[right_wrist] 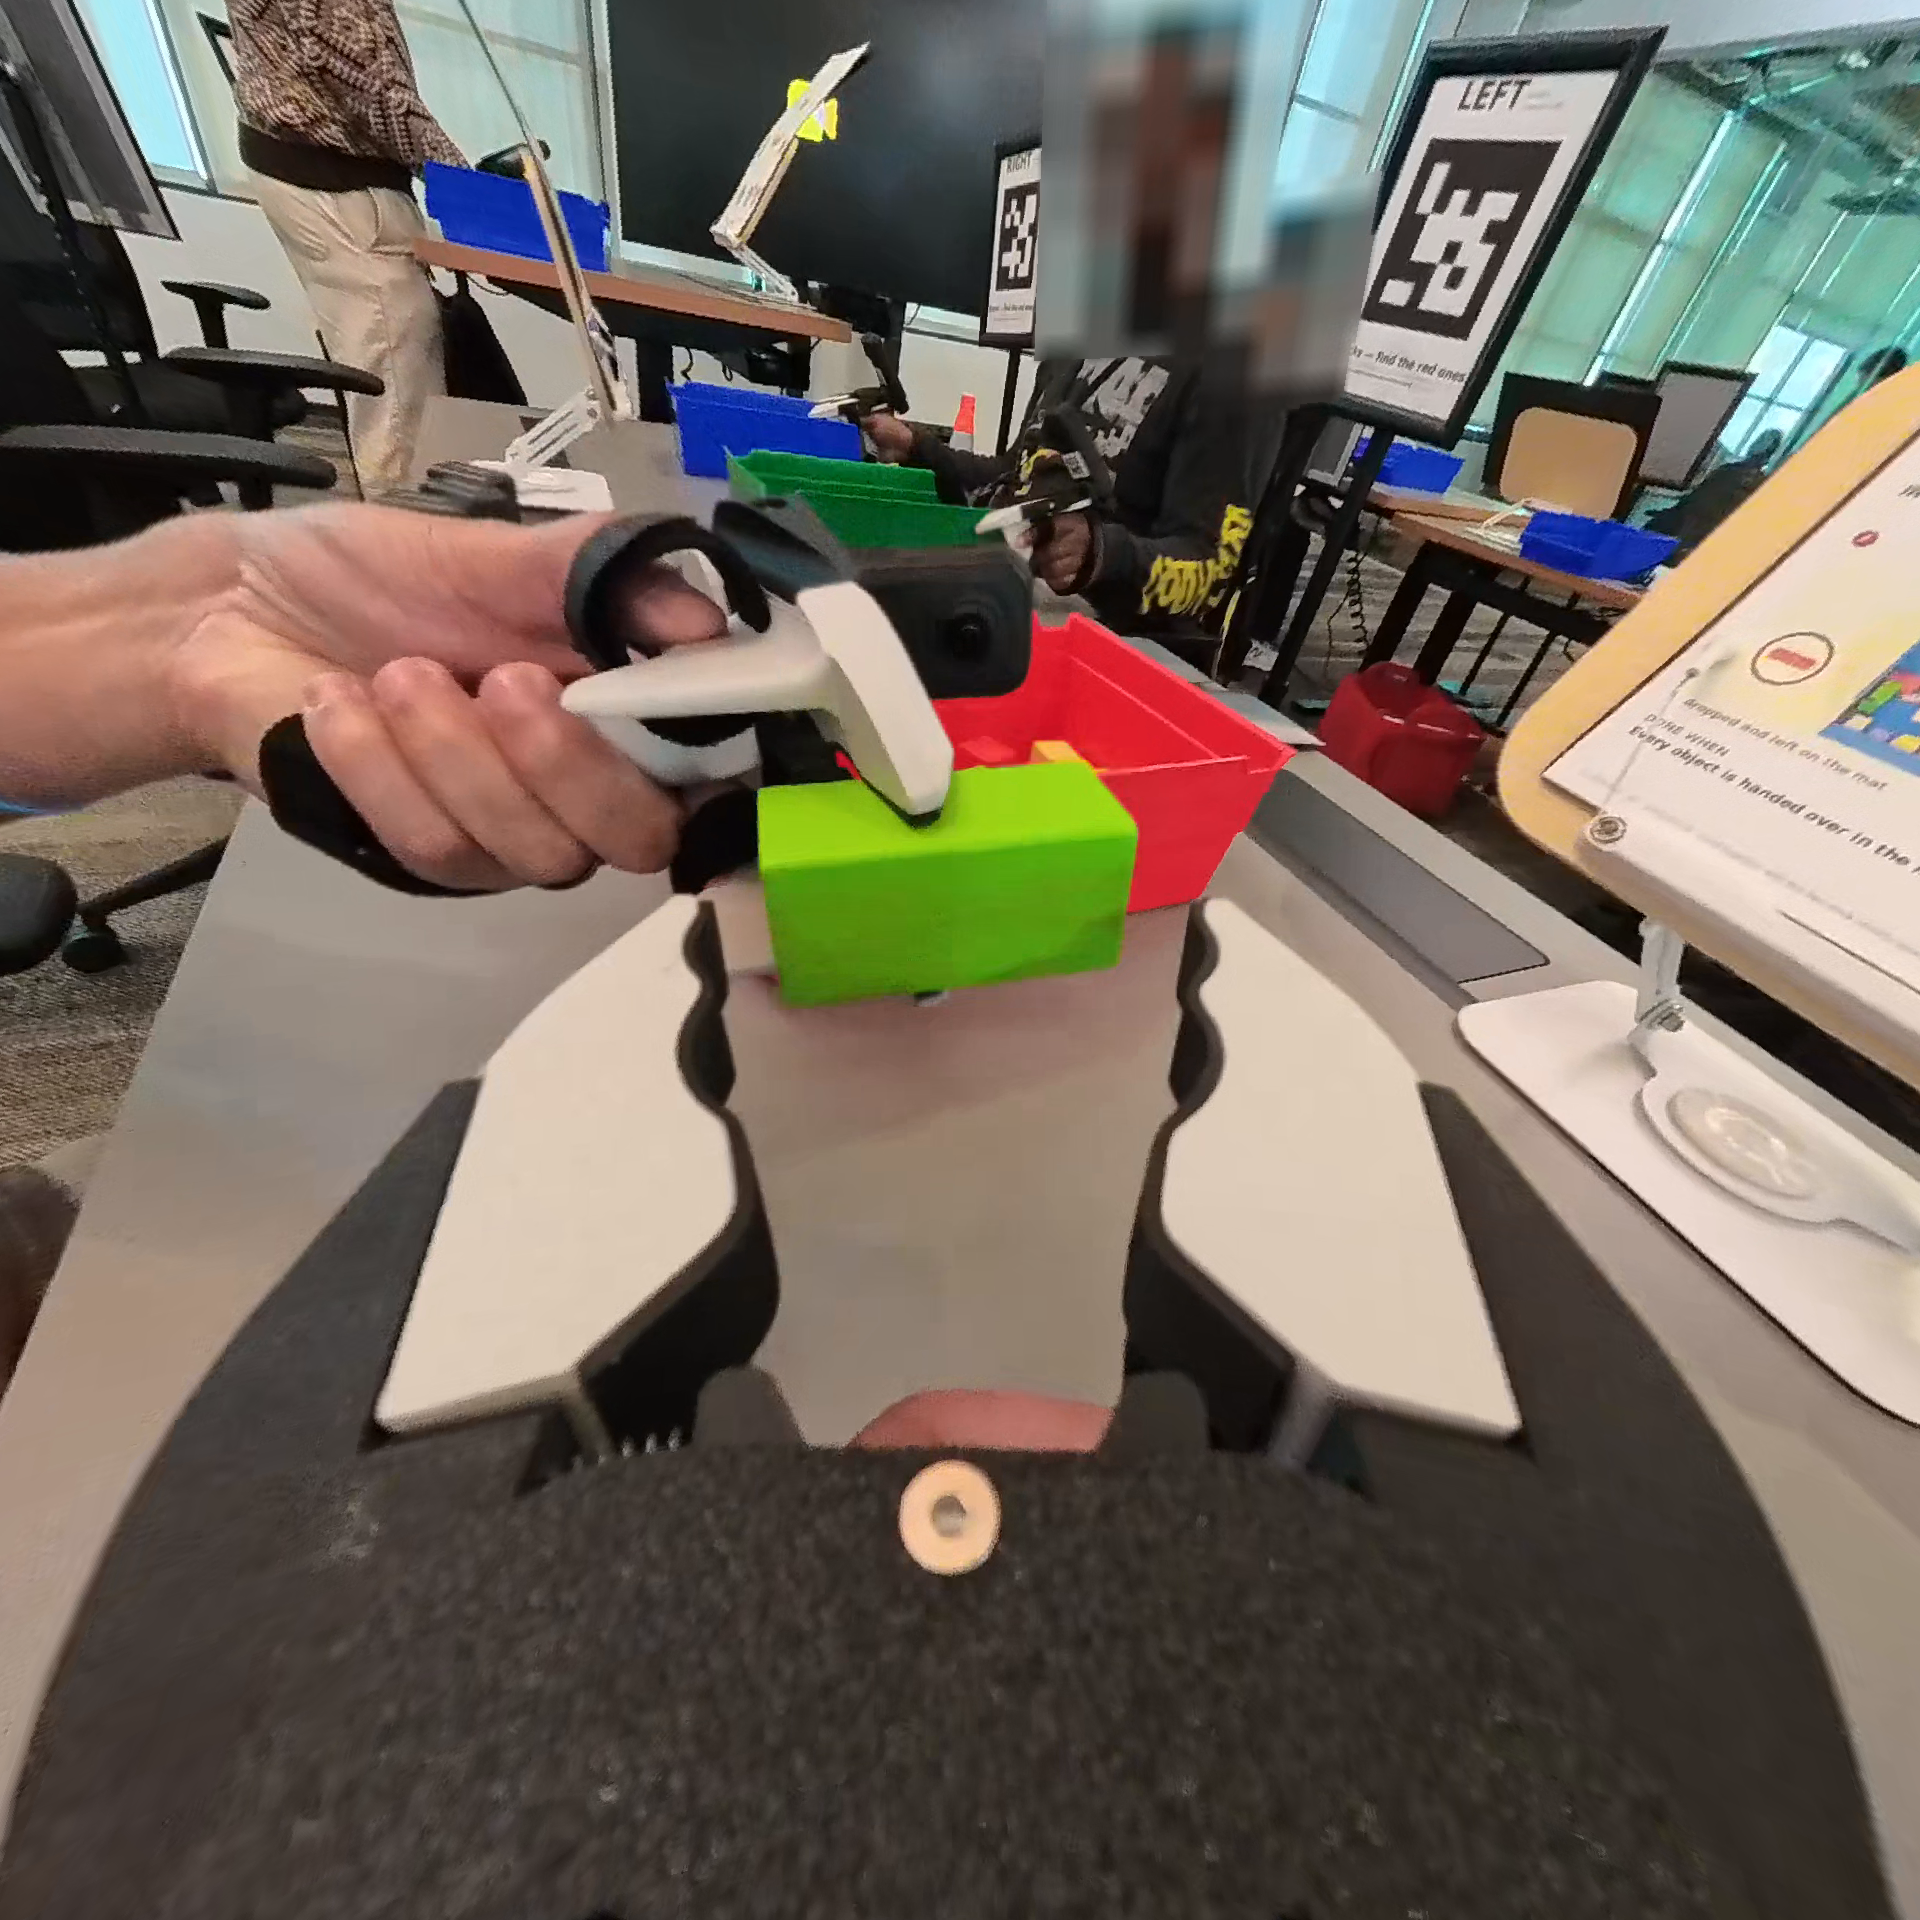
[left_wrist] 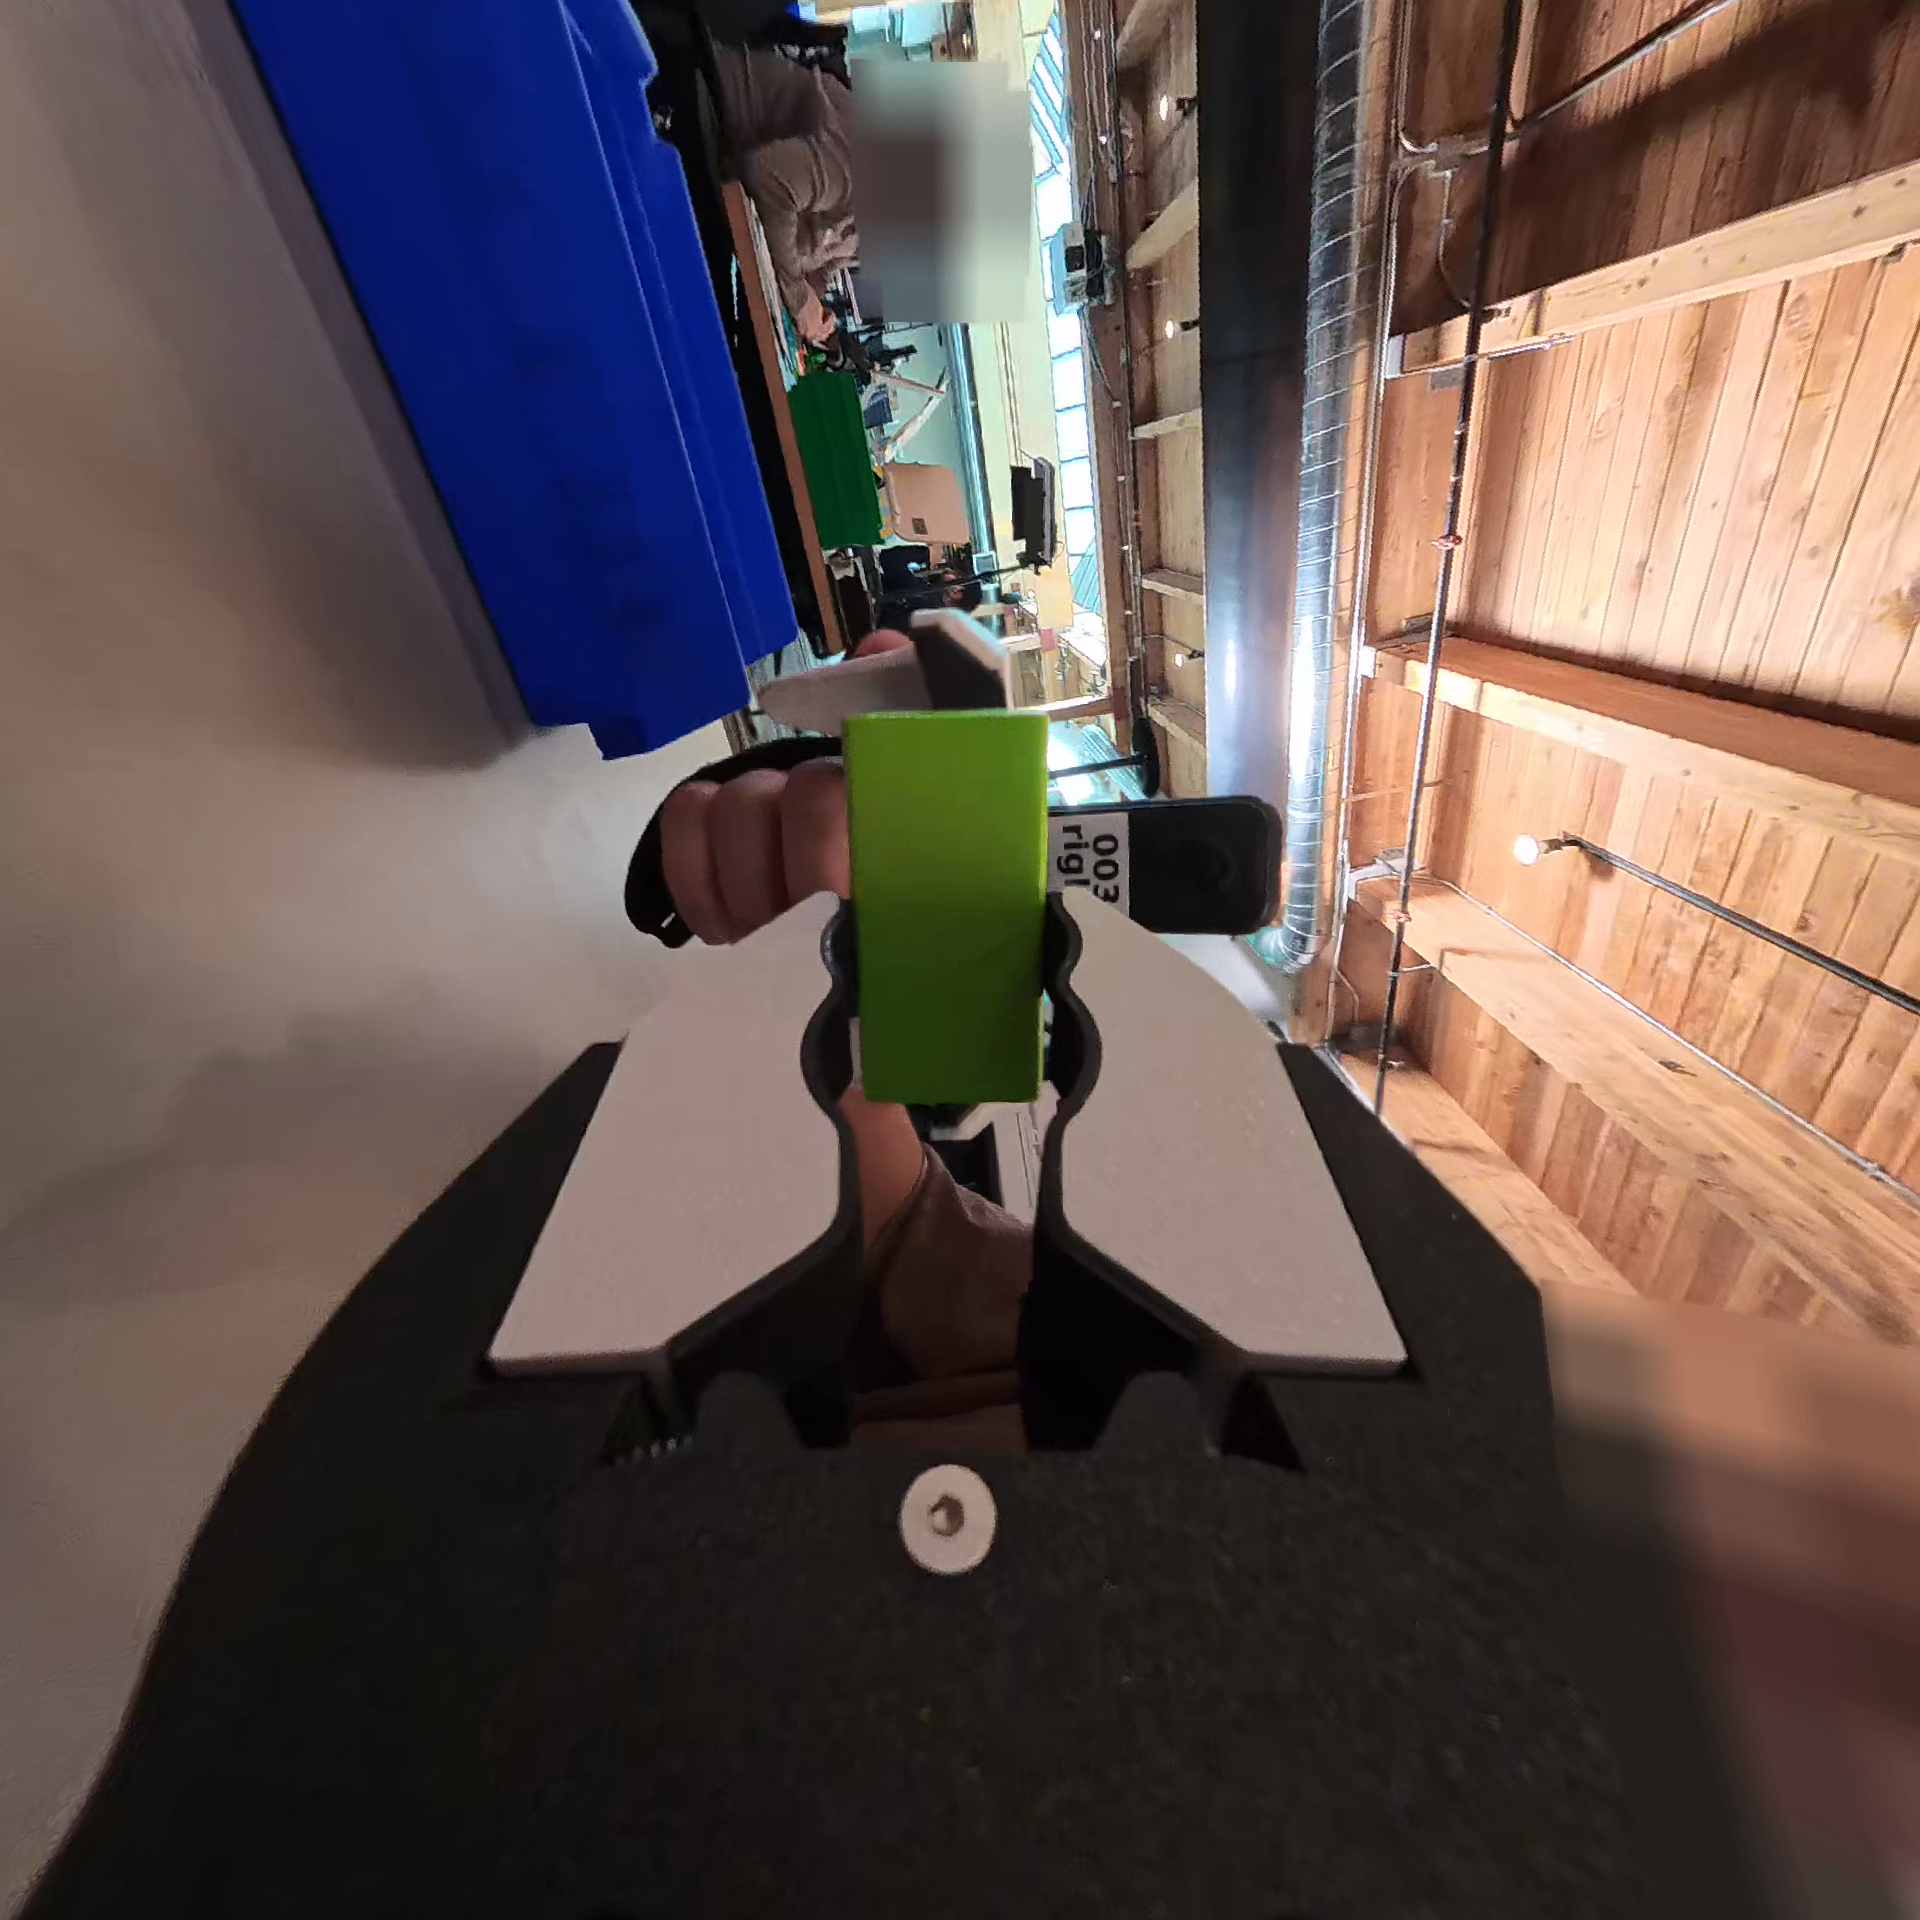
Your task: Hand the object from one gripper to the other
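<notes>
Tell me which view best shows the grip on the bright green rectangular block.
The left wrist view: the left gripper is shut on the bright green rectangular block. The right wrist view shows only one fingertip on top.

The bench (right_wrist: 312, 1039) is a grey, matte surface. A red bin (right_wrist: 1164, 748) sits toward its far edge, with coloured pieces inside. Near the right edge stands a white stand base (right_wrist: 1621, 1122), flat on the bench, bearing a tilted board with a printed sheet (right_wrist: 1766, 727).
</notes>
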`<state>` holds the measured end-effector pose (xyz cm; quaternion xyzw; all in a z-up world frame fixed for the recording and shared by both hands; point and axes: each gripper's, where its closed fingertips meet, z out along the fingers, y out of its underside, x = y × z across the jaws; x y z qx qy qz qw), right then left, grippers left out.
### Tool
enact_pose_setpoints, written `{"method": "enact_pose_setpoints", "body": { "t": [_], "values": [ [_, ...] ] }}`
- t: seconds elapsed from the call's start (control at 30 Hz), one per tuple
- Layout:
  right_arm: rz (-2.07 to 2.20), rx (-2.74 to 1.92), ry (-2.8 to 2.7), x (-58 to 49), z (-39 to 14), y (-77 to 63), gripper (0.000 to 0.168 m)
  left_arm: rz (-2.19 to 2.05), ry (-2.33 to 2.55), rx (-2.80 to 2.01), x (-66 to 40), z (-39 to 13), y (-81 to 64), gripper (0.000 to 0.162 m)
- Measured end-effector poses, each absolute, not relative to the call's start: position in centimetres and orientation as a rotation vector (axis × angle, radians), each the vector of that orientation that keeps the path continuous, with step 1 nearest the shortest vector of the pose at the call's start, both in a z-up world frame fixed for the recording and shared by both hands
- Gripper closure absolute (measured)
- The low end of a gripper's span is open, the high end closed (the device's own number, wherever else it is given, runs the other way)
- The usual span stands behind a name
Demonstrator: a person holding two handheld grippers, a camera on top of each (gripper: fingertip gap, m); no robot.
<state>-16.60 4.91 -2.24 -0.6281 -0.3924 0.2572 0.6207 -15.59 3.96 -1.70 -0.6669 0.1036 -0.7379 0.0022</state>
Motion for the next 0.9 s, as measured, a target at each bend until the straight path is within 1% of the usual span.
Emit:
{"method": "enact_pose_setpoints", "body": {
  "t": [0.03, 0.07, 0.2, 0.23, 0.27, 0.3, 0.33, 0.4, 0.47, 0.57, 0.63, 0.7, 0.77, 0.83, 0.9],
  "values": [
    [0.576, -1.434, -0.906, -16.5, -2.4, 4.9, 0.092, -2.333, 0.323, -2.091, -15.3, -1.7, 3.8, 0.128],
    [0.561, -1.431, -0.924, -16.4, -2.6, 4.8, 0.102, -2.350, 0.310, -2.085, -15.0, -1.7, 3.6, 0.128],
    [0.608, -1.442, -0.926, -15.8, -2.8, 4.1, 0.102, -2.375, 0.350, -2.085, -14.6, -1.9, 2.8, 0.128],
    [0.623, -1.435, -0.916, -15.6, -2.6, 3.9, 0.103, -2.374, 0.375, -2.075, -14.7, -1.8, 2.5, 0.125],
    [0.638, -1.430, -0.913, -15.4, -2.5, 3.6, 0.103, -2.354, 0.401, -2.064, -14.9, -1.9, 2.2, 0.107],
    [0.648, -1.429, -0.911, -15.1, -2.2, 3.3, 0.103, -2.309, 0.441, -2.061, -15.4, -2.2, 1.8, 0.093],
    [0.644, -1.434, -0.918, -14.6, -1.9, 2.9, 0.103, -2.253, 0.486, -2.052, -16.1, -2.6, 1.3, 0.086],
    [0.575, -1.437, -0.936, -12.7, -0.5, 2.5, 0.103, -2.132, 0.555, -2.038, -17.6, -3.5, -0.3, 0.088],
    [0.452, -1.433, -0.938, -9.3, 1.9, 2.5, 0.103, -2.031, 0.652, -2.014, -19.2, -4.7, -2.8, 0.094],
    [0.190, -1.519, -0.967, -1.8, 4.2, 4.2, 0.103, -1.804, 0.735, -2.041, -21.3, -7.6, -5.7, 0.095],
    [0.013, -1.616, -0.995, 3.9, 4.6, 6.1, 0.102, -1.701, 0.749, -2.049, -22.5, -8.7, -6.7, 0.096],
    [-0.161, -1.731, -1.034, 9.4, 3.7, 8.5, 0.102, -1.610, 0.756, -2.045, -23.6, -9.4, -7.3, 0.098],
    [-0.297, -1.837, -1.112, 14.0, 1.7, 10.9, 0.102, -1.487, 0.744, -2.038, -24.7, -10.3, -7.0, 0.099],
    [-0.354, -1.965, -1.211, 17.4, -1.4, 12.7, 0.102, -1.396, 0.723, -2.031, -25.5, -11.0, -6.4, 0.102],
    [-0.362, -2.086, -1.323, 19.5, -4.8, 14.0, 0.102, -1.389, 0.724, -2.004, -25.6, -10.7, -6.1, 0.103]
  ]
}}
